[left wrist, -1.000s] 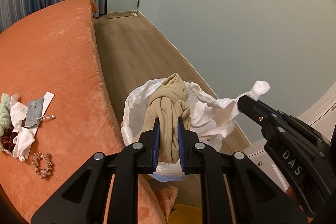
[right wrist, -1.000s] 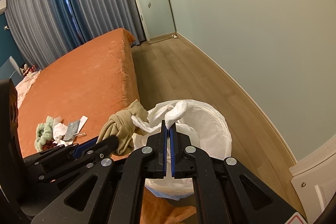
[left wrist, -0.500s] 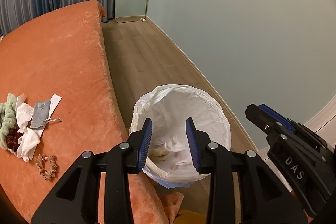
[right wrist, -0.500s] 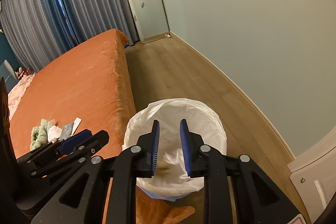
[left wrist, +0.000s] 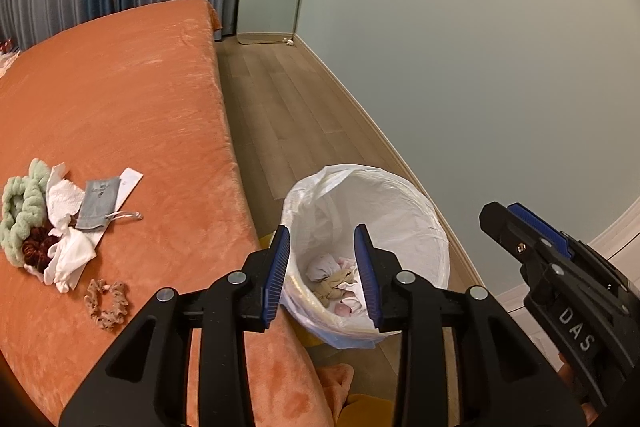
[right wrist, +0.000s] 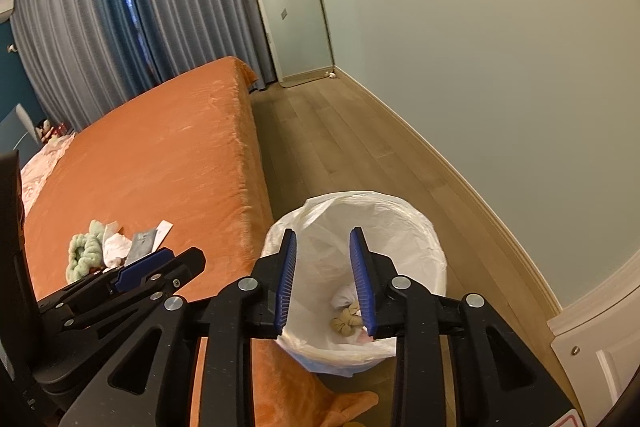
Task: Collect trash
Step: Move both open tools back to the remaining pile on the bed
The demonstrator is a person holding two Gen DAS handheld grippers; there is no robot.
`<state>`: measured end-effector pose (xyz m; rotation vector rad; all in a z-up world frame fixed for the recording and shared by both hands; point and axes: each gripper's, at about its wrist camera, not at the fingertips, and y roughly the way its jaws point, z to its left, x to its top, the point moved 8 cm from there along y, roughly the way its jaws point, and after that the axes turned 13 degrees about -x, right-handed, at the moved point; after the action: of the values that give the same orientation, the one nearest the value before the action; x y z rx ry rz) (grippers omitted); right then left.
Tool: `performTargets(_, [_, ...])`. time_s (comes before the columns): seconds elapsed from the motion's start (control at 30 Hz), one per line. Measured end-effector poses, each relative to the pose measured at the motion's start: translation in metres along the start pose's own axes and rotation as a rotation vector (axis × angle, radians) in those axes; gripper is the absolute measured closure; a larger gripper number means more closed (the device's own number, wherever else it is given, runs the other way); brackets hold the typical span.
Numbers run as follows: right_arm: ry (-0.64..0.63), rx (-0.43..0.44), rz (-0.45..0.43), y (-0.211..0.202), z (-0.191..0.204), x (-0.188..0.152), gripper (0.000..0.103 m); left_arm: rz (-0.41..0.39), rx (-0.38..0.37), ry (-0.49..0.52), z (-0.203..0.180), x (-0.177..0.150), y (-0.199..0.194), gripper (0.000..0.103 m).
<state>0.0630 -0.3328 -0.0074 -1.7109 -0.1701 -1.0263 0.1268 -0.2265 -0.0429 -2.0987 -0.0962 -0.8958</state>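
A bin with a white liner stands on the floor beside the orange bed. Inside lie a knotted tan cloth and a white knotted cloth. My left gripper is open and empty above the bin's near rim. My right gripper is open and empty above the bin; it shows at the right in the left wrist view. A litter pile lies on the bed: green scrunchie, white tissues, grey pouch, dark red scrunchie. A tan scrunchie lies near it.
The orange bed fills the left side. Wooden floor runs between bed and pale wall. A leaning mirror and blue-grey curtains stand at the far end. A white cabinet is at the lower right.
Both grippers opened and dropped their loads: the tan knotted cloth and the white cloth fell into the bin. Both grippers then drew back and up a little.
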Motion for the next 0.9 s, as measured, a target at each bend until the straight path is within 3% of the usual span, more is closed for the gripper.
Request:
performTargets(0.07, [-0.008,0.003,-0.008,-0.004,0.008,0.0,0.062,-0.005,0.003,-0.012,0.007,0.0,-0.006,0.071])
performTargets(0.2, [-0.038,0.025,-0.017,-0.014,0.029,-0.002,0.061,-0.026,0.018,-0.033,0.021,0.002,-0.02,0.071])
performTargets(0.33, [-0.062,0.029,-0.031,-0.019,0.049,-0.005,0.052,-0.044,0.034,-0.059,0.04,0.001,-0.035,0.071])
performTargets(0.77, [-0.152,0.094,-0.002,-0.027,0.124,-0.037,0.046,-0.074,0.142,-0.197,0.135,-0.03,-0.08,0.064])
performTargets(0.9, [-0.182,0.12,0.019,-0.027,0.151,-0.052,0.046,-0.077,0.172,-0.246,0.165,-0.042,-0.093,0.056])
